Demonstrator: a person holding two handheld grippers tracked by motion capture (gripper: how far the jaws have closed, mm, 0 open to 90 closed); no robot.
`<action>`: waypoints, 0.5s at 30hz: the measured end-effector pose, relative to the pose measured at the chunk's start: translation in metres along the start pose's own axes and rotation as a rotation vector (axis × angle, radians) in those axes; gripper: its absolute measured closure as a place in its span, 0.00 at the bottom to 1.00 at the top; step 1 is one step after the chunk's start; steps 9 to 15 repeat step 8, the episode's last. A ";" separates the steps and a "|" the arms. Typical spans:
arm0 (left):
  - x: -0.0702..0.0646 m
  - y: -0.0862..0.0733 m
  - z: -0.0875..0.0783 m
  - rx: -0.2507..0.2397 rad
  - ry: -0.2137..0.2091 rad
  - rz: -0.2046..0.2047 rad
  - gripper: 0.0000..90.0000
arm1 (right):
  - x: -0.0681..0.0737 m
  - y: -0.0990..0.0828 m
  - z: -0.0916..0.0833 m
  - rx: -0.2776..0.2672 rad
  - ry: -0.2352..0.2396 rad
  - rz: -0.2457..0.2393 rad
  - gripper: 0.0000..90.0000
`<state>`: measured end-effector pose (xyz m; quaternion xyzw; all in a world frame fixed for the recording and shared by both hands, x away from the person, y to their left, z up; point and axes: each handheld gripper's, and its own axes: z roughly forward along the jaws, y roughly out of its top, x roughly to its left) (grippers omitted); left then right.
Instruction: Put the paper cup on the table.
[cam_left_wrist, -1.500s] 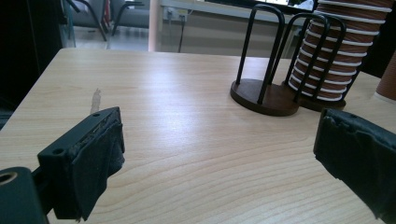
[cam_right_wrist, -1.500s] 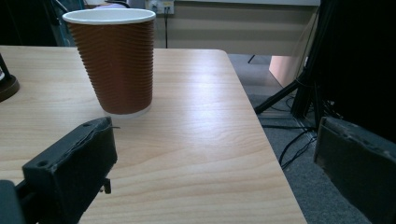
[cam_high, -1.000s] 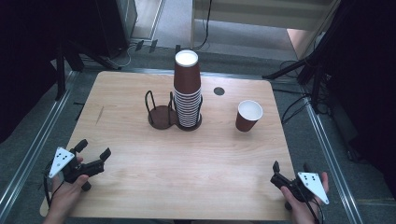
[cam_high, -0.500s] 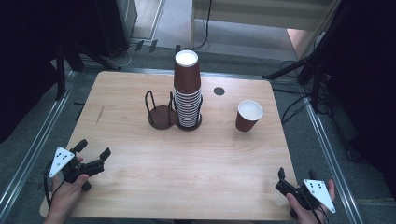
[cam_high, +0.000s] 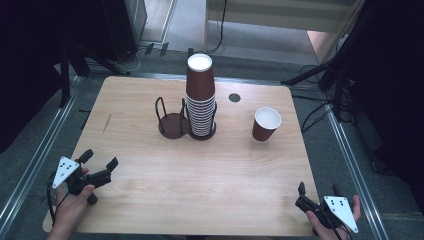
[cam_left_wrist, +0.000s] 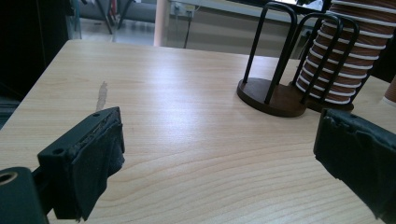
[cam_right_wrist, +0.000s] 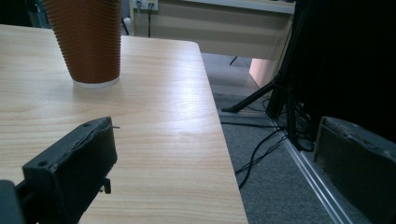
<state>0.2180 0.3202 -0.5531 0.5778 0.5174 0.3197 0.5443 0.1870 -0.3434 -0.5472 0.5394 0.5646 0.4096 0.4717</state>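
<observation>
A: Cup status: single brown ribbed paper cup (cam_high: 266, 123) stands upright on the pale wooden bench (cam_high: 150, 200), right of the tall brown paper cup stack (cam_high: 200, 97) in the black wire holder (cam_high: 172, 120).

B: Handling? Likely light, thin-walled, easily crushed; take it mid-wall, gently.

A: Left gripper (cam_high: 98, 163) spread wide, empty, at the near left corner. Right gripper (cam_high: 317, 188) spread wide, empty, at the near right edge.

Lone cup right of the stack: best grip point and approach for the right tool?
Grip the single cup across its ribbed side wall at mid-height, coming in level from the near right side. It stands upright, mouth open, clear of the stack, nearest the right tool.
</observation>
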 end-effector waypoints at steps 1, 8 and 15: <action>0.000 0.000 0.000 -0.001 -0.001 -0.003 0.03 | 0.000 0.000 0.000 0.003 -0.001 0.011 0.00; 0.000 0.000 0.001 0.010 0.002 -0.011 0.03 | -0.001 0.001 0.001 0.018 0.000 0.036 0.00; 0.000 0.000 0.001 0.010 0.002 -0.011 0.03 | -0.001 0.001 0.001 0.018 0.000 0.036 0.00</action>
